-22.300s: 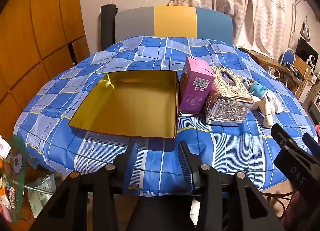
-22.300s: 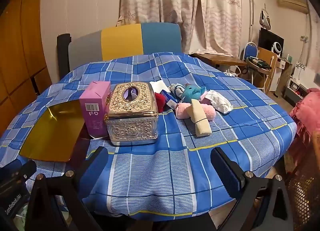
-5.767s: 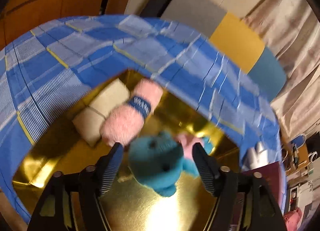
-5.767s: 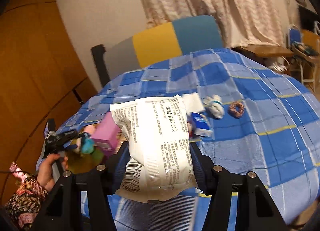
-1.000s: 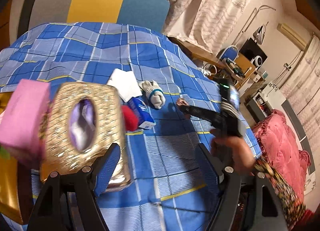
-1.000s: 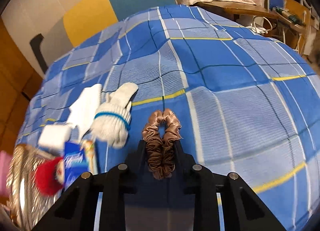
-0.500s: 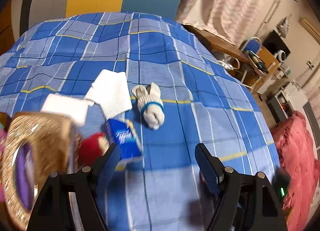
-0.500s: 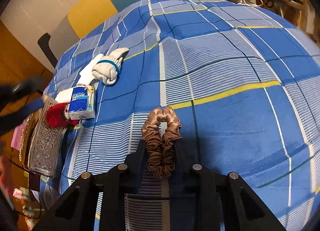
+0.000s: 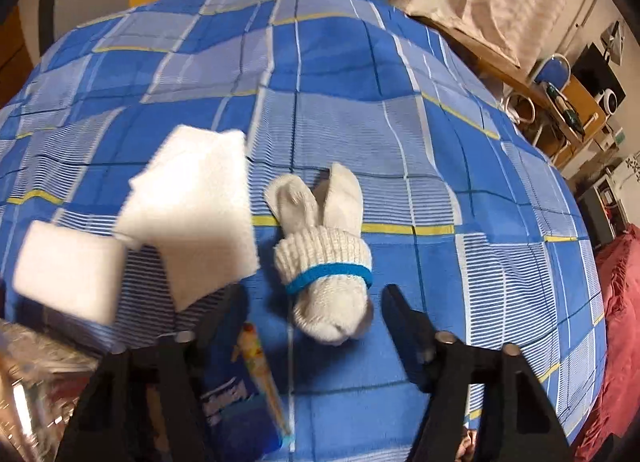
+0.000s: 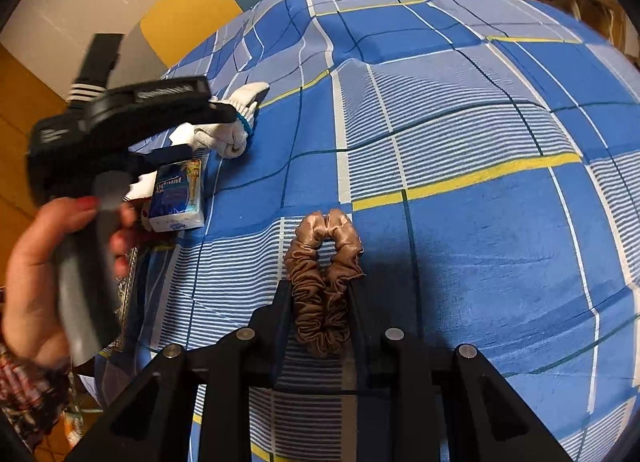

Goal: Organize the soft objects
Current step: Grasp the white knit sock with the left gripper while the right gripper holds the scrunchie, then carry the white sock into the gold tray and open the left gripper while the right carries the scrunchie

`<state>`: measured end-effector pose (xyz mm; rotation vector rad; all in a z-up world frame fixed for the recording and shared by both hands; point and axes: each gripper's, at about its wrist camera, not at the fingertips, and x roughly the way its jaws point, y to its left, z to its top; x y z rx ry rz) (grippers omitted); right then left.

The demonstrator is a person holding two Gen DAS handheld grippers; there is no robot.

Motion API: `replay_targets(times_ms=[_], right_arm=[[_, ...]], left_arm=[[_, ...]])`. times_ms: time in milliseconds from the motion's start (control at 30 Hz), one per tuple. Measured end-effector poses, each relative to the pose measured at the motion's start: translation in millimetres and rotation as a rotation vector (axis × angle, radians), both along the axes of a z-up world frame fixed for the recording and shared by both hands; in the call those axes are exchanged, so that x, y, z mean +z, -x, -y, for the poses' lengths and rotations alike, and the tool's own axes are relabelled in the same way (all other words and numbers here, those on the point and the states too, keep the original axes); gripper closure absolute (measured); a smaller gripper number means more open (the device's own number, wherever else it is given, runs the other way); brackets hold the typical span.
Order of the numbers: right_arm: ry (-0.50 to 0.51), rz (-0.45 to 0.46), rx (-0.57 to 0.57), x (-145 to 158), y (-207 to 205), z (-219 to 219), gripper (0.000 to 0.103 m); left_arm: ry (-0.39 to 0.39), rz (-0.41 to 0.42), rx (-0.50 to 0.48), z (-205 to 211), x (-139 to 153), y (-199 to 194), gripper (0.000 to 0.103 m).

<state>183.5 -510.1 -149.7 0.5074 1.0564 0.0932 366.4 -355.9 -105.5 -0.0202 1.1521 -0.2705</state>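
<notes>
Here my right gripper point(image 10: 320, 298) tilts steeply down over the blue checked tablecloth point(image 10: 460, 134), clenched on the brown satin scrunchie point(image 10: 322, 282), whose loop pokes out toward twelve o'clock. At nine o'clock my left hand point(image 10: 38, 282) grips its handle. My left gripper point(image 9: 310, 316) also angles down, its jaws closing around the rolled white socks point(image 9: 324, 262) without pressing them yet. Folded white cloths point(image 9: 192, 214) lie at ten o'clock of the socks.
</notes>
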Motion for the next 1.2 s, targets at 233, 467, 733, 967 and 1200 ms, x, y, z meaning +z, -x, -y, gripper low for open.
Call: replay_targets(times_ms=[233,467,733,967,1200], right_arm=[[0.026,0.005,0.013,1.3,0.7,-4.1,0.075],[0.022,0.011,0.021,0.7,0.8,-2.2,0.075],[0.06,0.021,0.025,2.7,3.8,-6.6,0.075],[0.067,0.031,0.014,2.7,7.3,-5.9,0.075],[0.135,0.043,0.024,3.8,7.9,-15.8,0.075]], left_arm=[[0.009,0.045,-0.051,3.3,7.7,11.4,0.067],[0.085,0.095,-0.099,-9.2,39.1,46.5,0.07],[0.217,0.071,-0.114,-47.2,58.4,107.0,0.071],[0.314,0.072,-0.111,-88.3,76.9,152.7,0.072],[0.341,0.188,-0.1,-146.5,111.9,195.1,0.072]])
